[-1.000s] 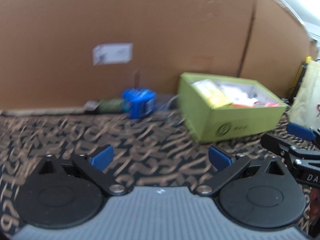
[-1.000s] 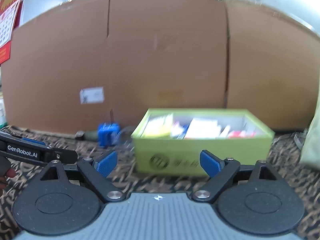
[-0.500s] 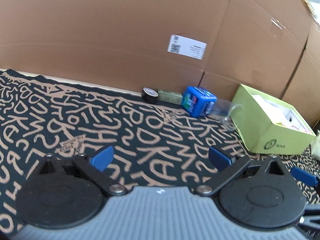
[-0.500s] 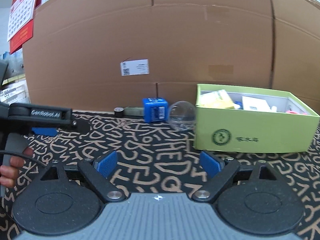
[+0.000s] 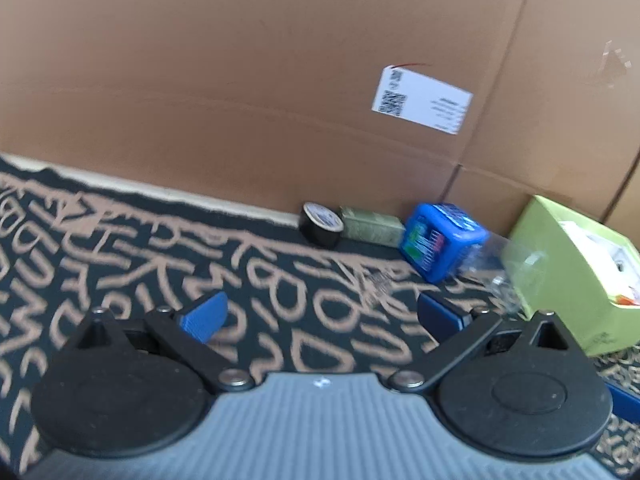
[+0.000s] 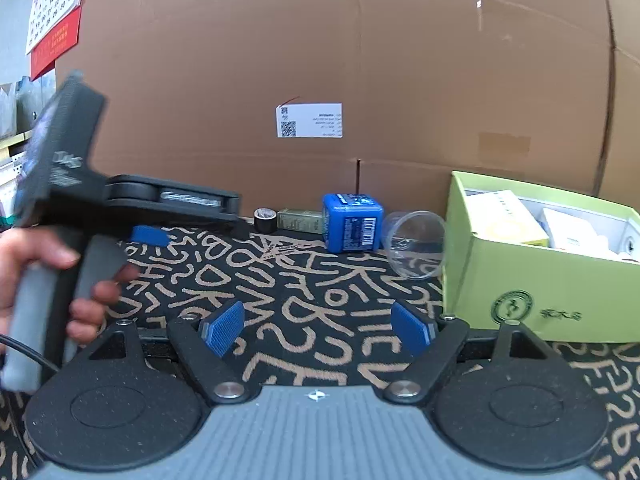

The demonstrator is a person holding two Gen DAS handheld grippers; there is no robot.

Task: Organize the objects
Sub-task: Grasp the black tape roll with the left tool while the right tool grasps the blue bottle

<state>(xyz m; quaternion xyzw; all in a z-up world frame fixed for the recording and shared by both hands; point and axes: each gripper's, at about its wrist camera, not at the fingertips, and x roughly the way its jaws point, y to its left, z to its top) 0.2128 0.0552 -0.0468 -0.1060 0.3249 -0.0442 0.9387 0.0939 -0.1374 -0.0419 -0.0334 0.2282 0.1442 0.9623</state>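
Cardboard sheets (image 6: 360,80) wall off the far side of your work surface, with a white label (image 6: 309,120) stuck on near the middle, and a black cloth covered in tan lettering (image 6: 312,292) spreads under everything. Along the foot of the cardboard, from left to right, you have a roll of black tape (image 6: 265,219), a small olive box (image 6: 300,220) lying just beside it, a blue cube-shaped box (image 6: 352,222), and a clear plastic cup (image 6: 414,244) tipped on its side with its mouth toward you. Right of the cup stands the green open box (image 6: 540,280), already holding several cartons and packets. Your right gripper (image 6: 316,326) hovers over the near cloth with its jaws wide but closing, and nothing sits between them. Your left gripper (image 5: 320,314), seen from its own camera, is spread wide and carries nothing, aimed at the bare cloth short of the tape and the blue box. From the right camera, your left hand (image 6: 48,272) wraps the grey handle at the left edge.
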